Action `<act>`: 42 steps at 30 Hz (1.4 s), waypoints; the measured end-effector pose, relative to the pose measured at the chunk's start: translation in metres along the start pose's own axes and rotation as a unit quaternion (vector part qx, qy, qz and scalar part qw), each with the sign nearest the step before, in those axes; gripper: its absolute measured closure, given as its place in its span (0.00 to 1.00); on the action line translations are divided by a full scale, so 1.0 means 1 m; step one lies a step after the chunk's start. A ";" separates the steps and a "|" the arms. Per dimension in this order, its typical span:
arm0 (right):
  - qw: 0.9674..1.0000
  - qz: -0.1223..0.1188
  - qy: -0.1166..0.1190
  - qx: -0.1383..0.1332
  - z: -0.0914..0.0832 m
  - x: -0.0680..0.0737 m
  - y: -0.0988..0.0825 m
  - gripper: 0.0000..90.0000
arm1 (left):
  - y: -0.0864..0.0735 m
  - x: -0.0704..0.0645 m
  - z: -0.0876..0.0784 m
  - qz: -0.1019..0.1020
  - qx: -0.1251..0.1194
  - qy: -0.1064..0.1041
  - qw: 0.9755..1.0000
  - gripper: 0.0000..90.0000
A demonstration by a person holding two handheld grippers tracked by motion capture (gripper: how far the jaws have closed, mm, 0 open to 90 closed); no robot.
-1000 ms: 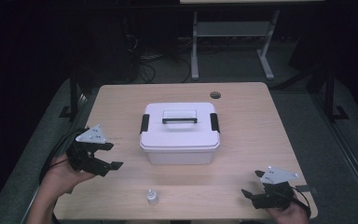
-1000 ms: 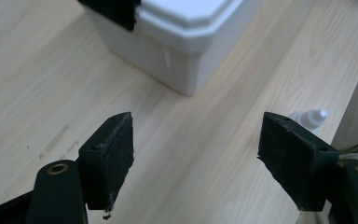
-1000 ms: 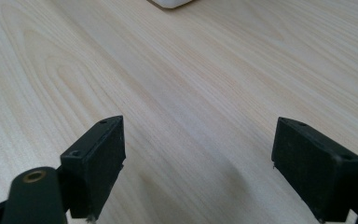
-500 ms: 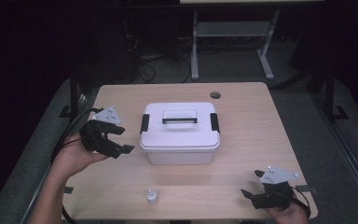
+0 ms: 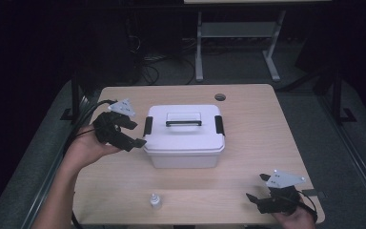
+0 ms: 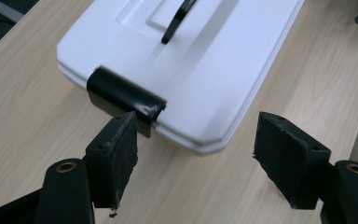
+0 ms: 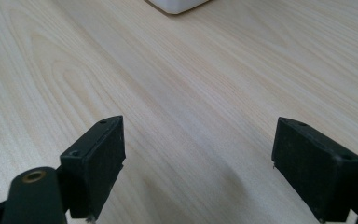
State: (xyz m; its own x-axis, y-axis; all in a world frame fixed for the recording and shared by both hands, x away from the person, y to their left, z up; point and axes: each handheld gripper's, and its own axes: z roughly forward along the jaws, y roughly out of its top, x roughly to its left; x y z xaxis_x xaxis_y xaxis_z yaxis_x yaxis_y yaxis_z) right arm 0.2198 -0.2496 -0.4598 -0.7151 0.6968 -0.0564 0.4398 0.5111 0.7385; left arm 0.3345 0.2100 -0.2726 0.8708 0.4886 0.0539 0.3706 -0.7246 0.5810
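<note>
Pale wood desk (image 5: 267, 138) carries a white latched box (image 5: 184, 136) at its middle. Left claw (image 6: 193, 154) gapes empty just beside the box's black side latch (image 6: 123, 98), jaws just easing inward; a skewed approach could shove the box. Right claw (image 7: 198, 163), gaping and empty, sits well apart from the box.

thing: white rectangular plastic box (image 5: 184, 137) with a flat lid
state: lid on, black side clasp (image 6: 123, 99) down over the lid's edge, black handle (image 6: 177, 18) lying flat in its recess
pose: upright on the bench
place: just ahead of the left jaws, clasp end nearest them, not between them
</note>
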 end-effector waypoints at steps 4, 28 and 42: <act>1.000 0.000 0.001 -0.002 0.000 -0.001 0.000 0.19 | 0.009 0.004 0.007 0.003 -0.001 -0.001 1.000 0.33; 1.000 0.008 0.006 -0.007 -0.001 -0.002 0.000 0.19 | 0.066 0.012 0.052 0.044 0.016 -0.030 0.998 0.38; 1.000 0.008 0.007 -0.008 -0.002 -0.002 0.000 0.19 | 0.087 0.012 0.078 0.070 0.032 -0.045 0.996 0.50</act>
State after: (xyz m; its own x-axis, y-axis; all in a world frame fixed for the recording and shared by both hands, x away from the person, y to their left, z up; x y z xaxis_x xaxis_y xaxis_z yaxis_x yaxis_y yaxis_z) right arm 0.2203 -0.2523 -0.4588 -0.7157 0.6976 -0.0342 0.4431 0.4913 0.7499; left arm 0.4022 0.1151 -0.2843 0.9402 0.3362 0.0556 0.2602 -0.8136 0.5199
